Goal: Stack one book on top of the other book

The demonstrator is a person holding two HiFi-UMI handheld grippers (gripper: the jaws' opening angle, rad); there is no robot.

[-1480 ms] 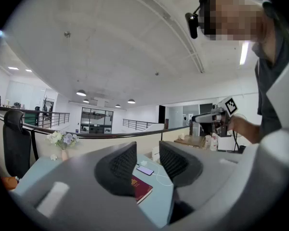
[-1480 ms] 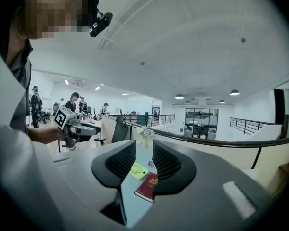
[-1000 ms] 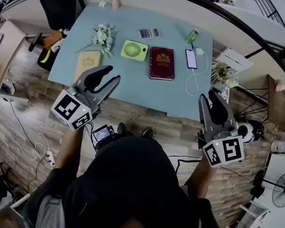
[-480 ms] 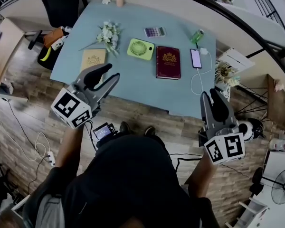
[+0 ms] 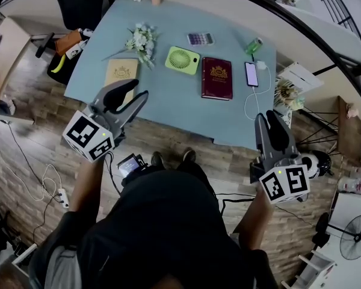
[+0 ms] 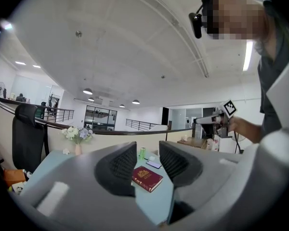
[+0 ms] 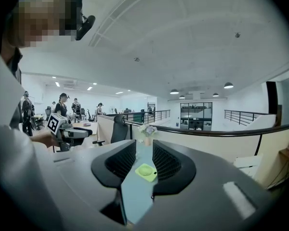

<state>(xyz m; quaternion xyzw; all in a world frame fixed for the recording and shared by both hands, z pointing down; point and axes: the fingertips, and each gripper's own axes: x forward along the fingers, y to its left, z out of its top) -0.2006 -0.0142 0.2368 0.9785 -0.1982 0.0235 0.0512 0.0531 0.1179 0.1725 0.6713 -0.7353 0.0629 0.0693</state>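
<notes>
Head view. Both claws short of the counter's [image 5: 168, 104] near edge, neither yet on a book. Left claw [image 5: 138, 90] spread and empty, near the tan book [image 5: 121, 72] at the counter's left. Right claw [image 5: 266, 118] likewise spread and empty, off the near right corner. Red book [image 5: 217, 78] flat, right of the middle, well apart from the tan one, with a green fan [image 5: 182, 60] between the two. Probably best to bring one claw low to a book's near edge, pinch cover and pages together, carry it clear over the fan and lay it square on the other. Worth minding: phone [image 5: 251, 74] just right of the red book, with a white cable [image 5: 257, 98] looping toward the near edge; flowers [image 5: 140, 40] just beyond the tan book; calculator [image 5: 200, 38] farther back.

Left gripper view. Jaws apart, nothing between them. Red book far off through the gap, phone and a green can [image 6: 142, 153] beyond it.

Right gripper view. Jaws parted, nothing held. Fan lined up in the gap, a vase [image 7: 147, 139] at the counter's far edge, a black chair [image 7: 119, 128] to the left.
</notes>
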